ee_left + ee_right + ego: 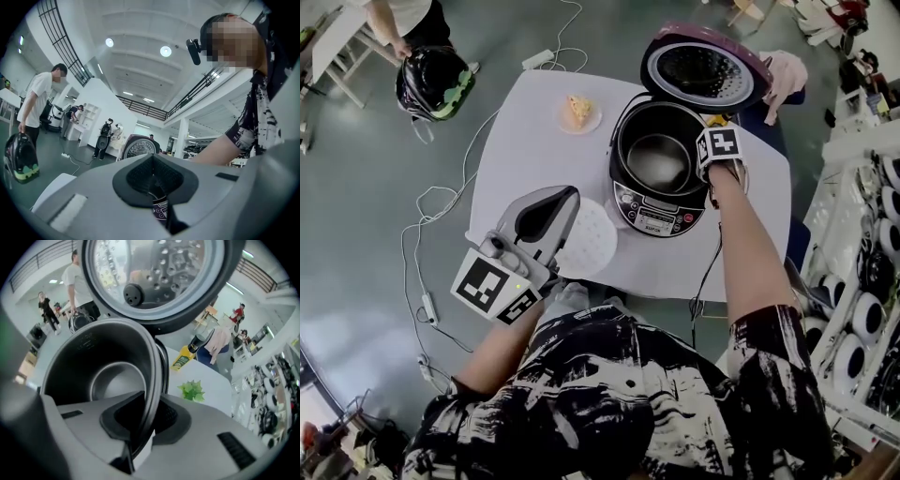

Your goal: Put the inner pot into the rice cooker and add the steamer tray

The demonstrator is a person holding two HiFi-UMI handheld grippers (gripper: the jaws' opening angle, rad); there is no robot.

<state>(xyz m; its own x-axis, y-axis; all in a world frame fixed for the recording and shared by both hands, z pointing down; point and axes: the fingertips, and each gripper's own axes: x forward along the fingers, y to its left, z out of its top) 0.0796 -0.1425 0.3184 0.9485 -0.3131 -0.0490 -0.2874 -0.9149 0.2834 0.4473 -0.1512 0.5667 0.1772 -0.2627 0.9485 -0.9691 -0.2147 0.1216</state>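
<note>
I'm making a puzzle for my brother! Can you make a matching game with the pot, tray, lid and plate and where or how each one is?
1 inner pot
2 steamer tray
3 lid
4 plate

A flipped open
B flat on the table
C holds food
D inside the rice cooker

Pairs: 1-D, 2-B, 3-A, 4-C

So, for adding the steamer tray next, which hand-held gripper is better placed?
Probably left. The left hand-held gripper is empty, beside the steamer tray on the table; the right hand-held gripper grips the inner pot by its rim.
</note>
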